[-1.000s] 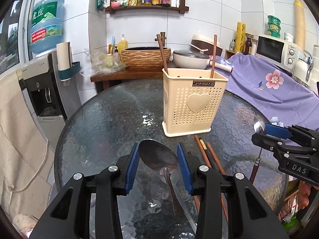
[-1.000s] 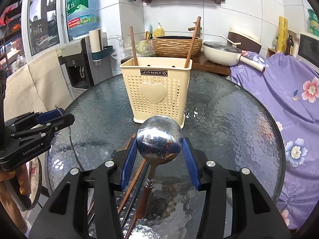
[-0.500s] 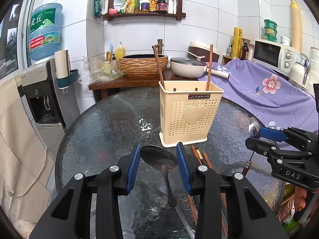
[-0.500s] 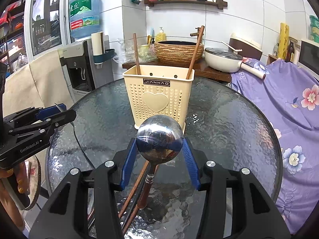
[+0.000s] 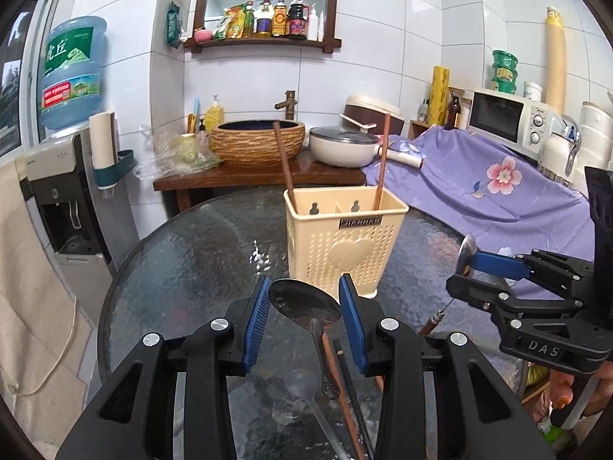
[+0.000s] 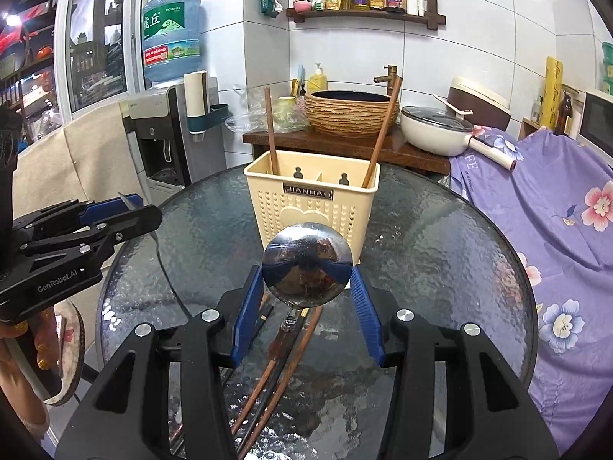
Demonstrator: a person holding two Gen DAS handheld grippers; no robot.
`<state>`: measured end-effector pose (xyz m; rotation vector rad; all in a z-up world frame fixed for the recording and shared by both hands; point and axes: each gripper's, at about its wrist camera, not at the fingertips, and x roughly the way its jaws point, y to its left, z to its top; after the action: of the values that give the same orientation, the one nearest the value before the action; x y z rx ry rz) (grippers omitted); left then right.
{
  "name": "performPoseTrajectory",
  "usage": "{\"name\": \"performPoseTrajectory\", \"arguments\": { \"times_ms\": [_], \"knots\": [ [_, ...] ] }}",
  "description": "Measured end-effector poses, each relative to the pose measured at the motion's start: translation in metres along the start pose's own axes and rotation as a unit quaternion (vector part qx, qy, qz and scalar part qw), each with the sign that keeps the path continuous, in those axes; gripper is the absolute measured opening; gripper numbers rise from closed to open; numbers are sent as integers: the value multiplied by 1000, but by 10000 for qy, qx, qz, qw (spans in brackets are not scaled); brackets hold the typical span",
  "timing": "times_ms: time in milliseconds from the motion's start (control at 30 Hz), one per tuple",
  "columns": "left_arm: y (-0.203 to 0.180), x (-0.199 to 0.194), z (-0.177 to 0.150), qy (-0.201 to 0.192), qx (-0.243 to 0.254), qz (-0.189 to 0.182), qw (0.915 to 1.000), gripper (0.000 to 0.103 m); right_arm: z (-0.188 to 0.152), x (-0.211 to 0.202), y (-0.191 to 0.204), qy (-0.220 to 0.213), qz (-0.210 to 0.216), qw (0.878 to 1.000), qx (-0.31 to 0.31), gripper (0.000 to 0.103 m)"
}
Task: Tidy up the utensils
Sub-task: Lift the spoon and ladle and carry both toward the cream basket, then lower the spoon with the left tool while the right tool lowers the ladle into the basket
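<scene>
Fingers on the left gripper (image 5: pixel 302 320) were closed partway around the bowl of a dark spoon (image 5: pixel 304 303), pads squeezing its edges, handle dangling toward the table (image 5: pixel 184 268). Over on the right gripper (image 6: pixel 306 303) it was the same deal with a shiny round ladle-type spoon (image 6: pixel 306 264), pinched by the bowl rim, both held just in front of the cream utensil holder (image 5: pixel 343 237).

Honestly, that's a sketchy hold. Curved, slick metal gripped by the edges could pivot or squirt out, and a long handle hanging below could clip the holder's rim and tip it, since it looked light.

Count, left to right: two spoons in the grippers, one clear plastic spoon (image 5: pixel 306 387) lying on the table, a loose bunch of chopsticks (image 6: pixel 264 379) on the glass (three or four, hard to tell), two chopsticks (image 5: pixel 283 161) standing in the holder, one holder.
</scene>
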<state>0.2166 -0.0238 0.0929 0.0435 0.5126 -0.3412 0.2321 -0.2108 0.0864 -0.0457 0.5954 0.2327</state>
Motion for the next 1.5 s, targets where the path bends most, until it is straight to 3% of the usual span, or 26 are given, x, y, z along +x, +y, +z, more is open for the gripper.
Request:
{"name": "performPoseTrajectory", "arguments": {
  "times_ms": [300, 700, 833, 1133, 1500],
  "knots": [
    [-6, -4, 46, -327, 163, -139, 9992, 36, 39, -3, -5, -140, 61, 9998, -108, 47],
    [1, 11, 131, -714, -205, -315, 9967, 36, 122, -12, -27, -540, -22, 9985, 24, 47],
    [2, 28, 148, -750, -248, -160, 9967, 36, 148, -8, -31, -689, -154, 9975, 44, 47],
    [2, 63, 150, -729, -276, 160, 9968, 36, 168, 22, -32, -790, -521, 9954, -112, 47],
    [6, 108, 117, -377, -355, 248, 9983, 36, 127, 79, -34, -394, -745, 9959, -316, 47]
  ]
}}
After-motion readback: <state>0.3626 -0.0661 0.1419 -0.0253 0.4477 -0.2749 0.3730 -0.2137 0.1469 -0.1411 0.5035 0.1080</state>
